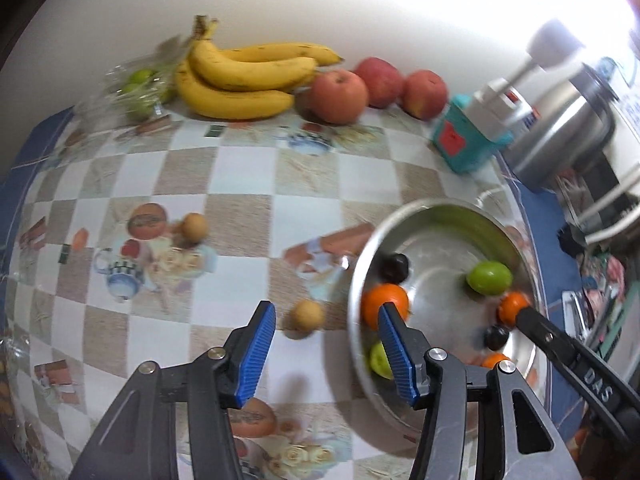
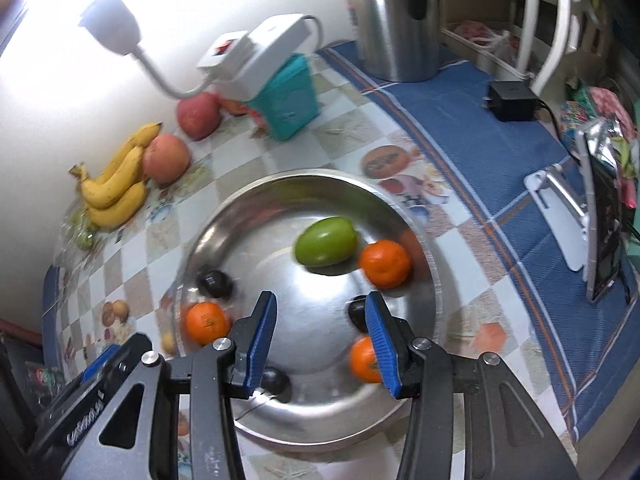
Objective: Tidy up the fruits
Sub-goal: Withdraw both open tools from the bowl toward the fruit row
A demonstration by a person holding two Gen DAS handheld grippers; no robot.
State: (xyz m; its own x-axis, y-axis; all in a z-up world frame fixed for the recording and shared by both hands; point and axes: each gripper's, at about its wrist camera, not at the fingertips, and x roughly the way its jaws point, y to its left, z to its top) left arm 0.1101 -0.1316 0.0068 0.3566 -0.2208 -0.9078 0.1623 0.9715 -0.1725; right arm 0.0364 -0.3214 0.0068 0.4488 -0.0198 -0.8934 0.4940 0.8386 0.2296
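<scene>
Checkered tablecloth [image 1: 240, 184], bananas [image 1: 240, 76] and apples [image 1: 340, 96] far by wall. Steel bowl [image 2: 240, 216] right, holding oranges [image 2: 386, 262], green fruit [image 2: 326, 242], dark ones, perhaps plums [image 2: 214, 282]. Left gripper [image 1: 326, 354] apart, empty, near small tan fruit [image 1: 306, 316]. Right gripper [image 2: 320, 340] apart over bowl, empty.

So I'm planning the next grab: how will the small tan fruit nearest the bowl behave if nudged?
The small tan fruit looks round and lies loose on the smooth tablecloth, so it will probably roll. It seems light and firm. It could slip from the left tongs, which stand open.
</scene>
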